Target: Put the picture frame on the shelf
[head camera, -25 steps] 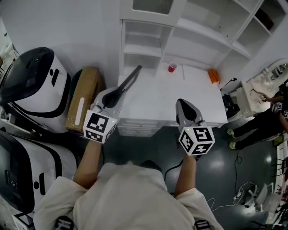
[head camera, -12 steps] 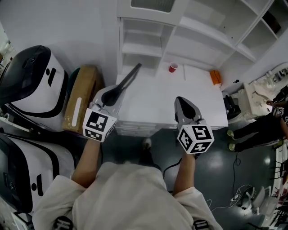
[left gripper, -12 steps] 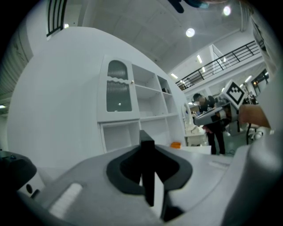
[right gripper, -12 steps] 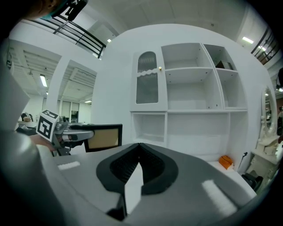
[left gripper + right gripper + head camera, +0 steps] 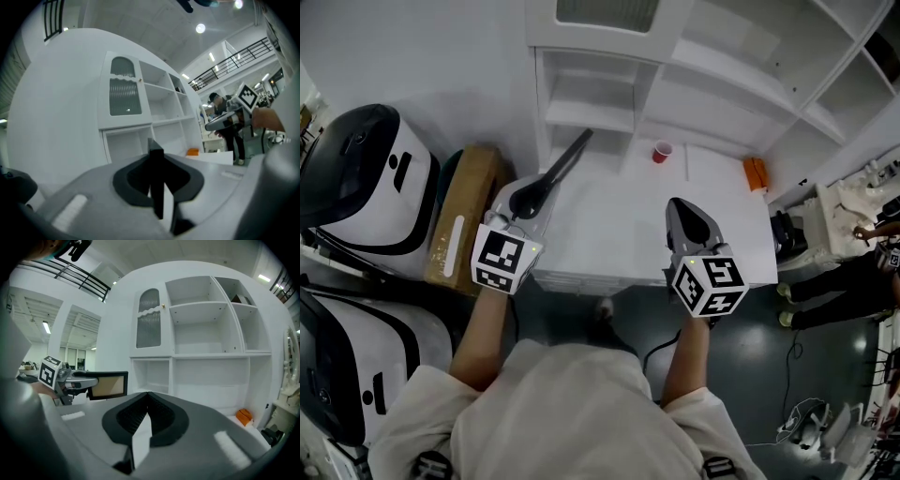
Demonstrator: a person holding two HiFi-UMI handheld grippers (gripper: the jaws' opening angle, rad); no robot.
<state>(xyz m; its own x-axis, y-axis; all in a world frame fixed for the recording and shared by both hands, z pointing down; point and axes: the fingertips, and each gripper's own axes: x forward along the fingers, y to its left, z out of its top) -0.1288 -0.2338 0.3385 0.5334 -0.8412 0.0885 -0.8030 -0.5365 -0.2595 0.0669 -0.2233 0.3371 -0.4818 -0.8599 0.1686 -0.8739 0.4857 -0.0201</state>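
Observation:
The picture frame (image 5: 567,159) is black-rimmed with a tan face and is seen edge-on from the head view. It slants over the white counter (image 5: 619,230) toward the lower-left shelf bay. My left gripper (image 5: 530,195) is shut on its near end, and in the left gripper view the dark rim (image 5: 157,187) stands upright between the jaws. The right gripper view shows the frame (image 5: 108,384) held out at the left. My right gripper (image 5: 686,211) hovers over the counter's front, its jaws closed together with nothing in them. The white shelving unit (image 5: 600,94) rises behind the counter.
A red cup (image 5: 662,151) and an orange object (image 5: 755,173) sit at the back of the counter. A cardboard box (image 5: 464,220) and bulky white-and-black machines (image 5: 366,178) crowd the left side. A person (image 5: 862,262) stands at the far right.
Both grippers have advanced toward the shelving unit, which now sits nearer and lower in the head view. The frame stays in the left gripper's hold.

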